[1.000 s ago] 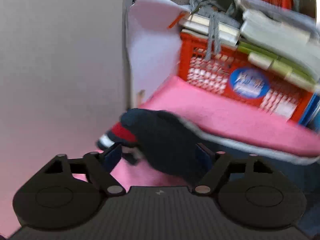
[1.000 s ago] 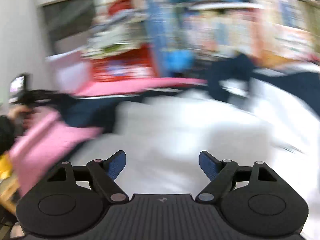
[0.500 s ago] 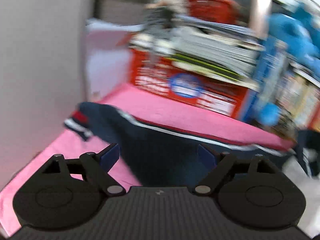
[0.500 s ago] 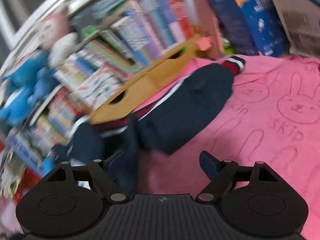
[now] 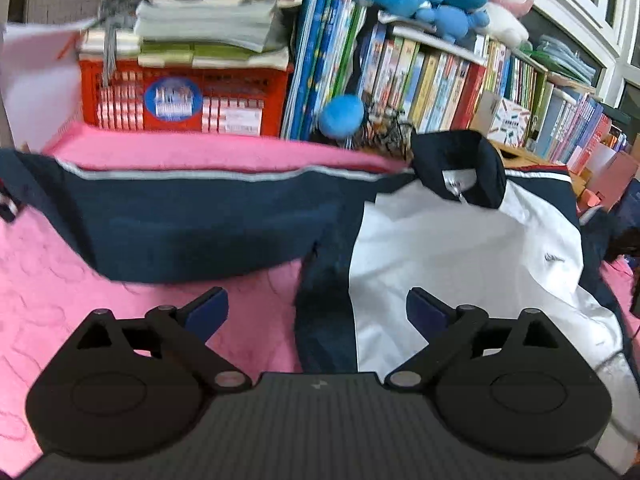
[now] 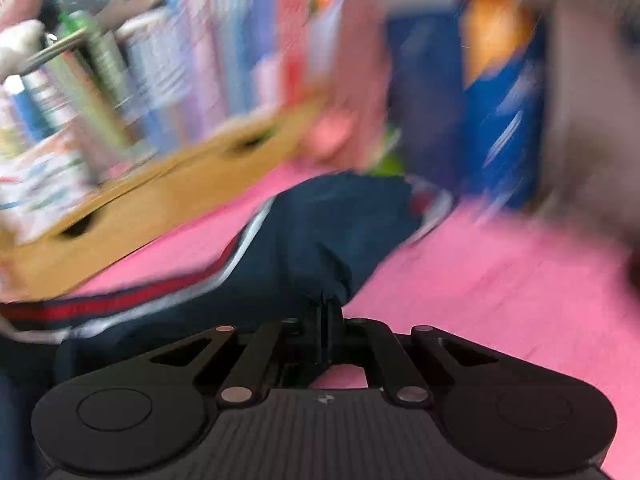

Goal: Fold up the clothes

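Fingers of the left gripper (image 5: 317,309) stand wide apart and are opening further, pressing nothing, above the pink blanket (image 5: 48,280) and the edge of the navy-and-white jacket (image 5: 460,248), which lies spread across it. On the red crate (image 5: 184,100) a round blue label is too blurred to read. Fingers of the right gripper (image 6: 328,308) are pinched together on the jacket's navy sleeve (image 6: 332,232).

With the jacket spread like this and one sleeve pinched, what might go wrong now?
1. The right gripper pinches only a small bunch of the navy sleeve; the fabric may slip out when pulled.
2. The left gripper jaws are opening, holding nothing, so the jacket may drag across the pink blanket.
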`<action>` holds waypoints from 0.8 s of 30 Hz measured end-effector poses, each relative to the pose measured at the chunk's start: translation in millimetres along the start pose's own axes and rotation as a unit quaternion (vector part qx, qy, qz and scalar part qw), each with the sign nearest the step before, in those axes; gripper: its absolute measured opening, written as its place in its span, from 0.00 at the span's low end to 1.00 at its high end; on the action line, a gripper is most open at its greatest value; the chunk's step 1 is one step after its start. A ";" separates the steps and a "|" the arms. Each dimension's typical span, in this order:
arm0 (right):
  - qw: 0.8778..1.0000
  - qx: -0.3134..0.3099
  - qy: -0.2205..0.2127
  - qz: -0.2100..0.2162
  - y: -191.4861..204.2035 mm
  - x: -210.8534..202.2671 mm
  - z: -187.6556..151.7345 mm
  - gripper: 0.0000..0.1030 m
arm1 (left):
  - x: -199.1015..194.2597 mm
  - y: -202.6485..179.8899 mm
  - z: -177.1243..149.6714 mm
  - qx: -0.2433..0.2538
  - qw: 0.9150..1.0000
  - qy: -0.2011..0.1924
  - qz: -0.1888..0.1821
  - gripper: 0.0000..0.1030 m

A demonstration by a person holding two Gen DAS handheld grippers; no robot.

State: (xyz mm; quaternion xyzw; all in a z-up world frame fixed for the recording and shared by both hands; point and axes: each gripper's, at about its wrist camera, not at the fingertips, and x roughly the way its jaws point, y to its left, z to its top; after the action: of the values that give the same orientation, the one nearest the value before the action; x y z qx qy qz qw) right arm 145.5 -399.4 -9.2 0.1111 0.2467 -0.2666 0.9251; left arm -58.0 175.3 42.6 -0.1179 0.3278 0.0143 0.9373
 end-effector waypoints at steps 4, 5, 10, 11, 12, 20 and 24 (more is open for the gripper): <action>0.998 0.011 -0.014 0.055 -44.9 -27.9 10.8 0.43 | 3.7 3.5 -9.2 -0.013 1.000 0.013 0.007 0.96; 0.994 0.014 0.007 0.111 -52.1 -36.7 6.2 0.62 | 4.9 5.2 -11.2 -0.018 1.000 0.017 0.005 0.97; 0.943 -0.019 0.074 0.325 -64.5 -102.9 -47.7 0.97 | 14.8 7.0 -23.1 -0.027 0.998 0.046 -0.019 1.00; 0.934 -0.034 0.085 0.344 -63.6 -114.5 -59.8 0.97 | 21.7 7.9 -25.9 -0.032 0.998 0.054 -0.023 1.00; 0.927 -0.046 0.095 0.359 -62.3 -124.0 -71.9 0.97 | 24.9 6.8 -28.1 -0.031 0.998 0.048 -0.019 1.00; 0.894 -0.082 0.145 0.416 -38.0 -171.6 -124.6 0.54 | 19.8 -32.5 -45.0 0.040 0.998 0.039 -0.035 0.61; 0.892 -0.068 0.137 0.425 -42.2 -189.9 -122.1 0.11 | 2.5 -7.0 -49.3 -0.038 0.993 0.062 -0.097 0.13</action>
State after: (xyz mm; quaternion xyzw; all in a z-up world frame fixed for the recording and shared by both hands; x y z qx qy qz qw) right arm -65.9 -310.2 -18.6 0.1778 0.3174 0.1874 0.9124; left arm -85.4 157.1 5.2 -0.1856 0.3712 -0.0714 0.9070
